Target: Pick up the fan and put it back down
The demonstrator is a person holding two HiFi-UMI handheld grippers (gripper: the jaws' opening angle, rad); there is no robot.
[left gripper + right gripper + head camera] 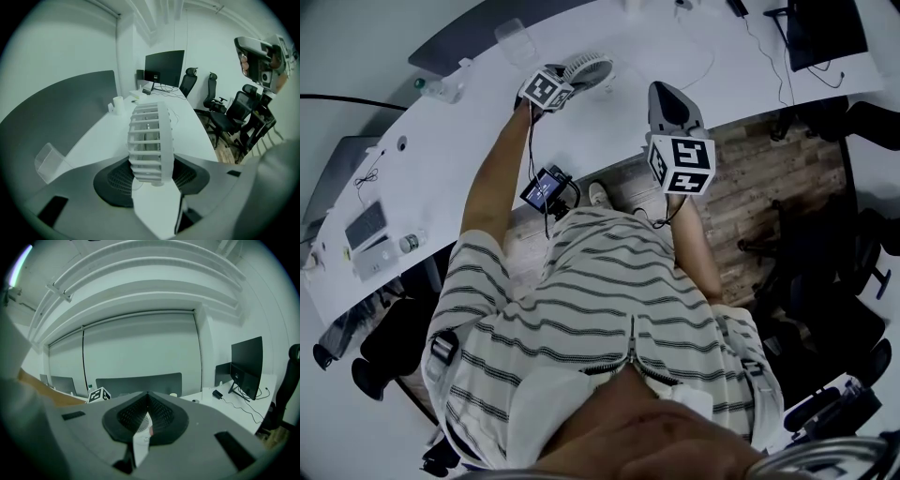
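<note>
A small white fan [586, 70] with a round slatted grille stands on the long white table [609, 141]. In the left gripper view the fan [150, 140] is seen edge-on, right between my left gripper's jaws. The left gripper [567, 82] [152, 161] is open wide, its dark pads [115, 180] close beside the fan's two faces, with no firm press showing. My right gripper [667, 94] [147, 397] hangs above the table's near edge, to the right of the fan, shut with nothing in it. The fan [144, 420] shows through the slit below its tips.
A clear plastic holder [514, 39] [49, 161] and a white cup [118, 104] stand beyond the fan. A monitor [164, 68] [247, 364] sits further along the table. Office chairs [234, 112] stand on the wood floor. A grey partition [56, 108] backs the table.
</note>
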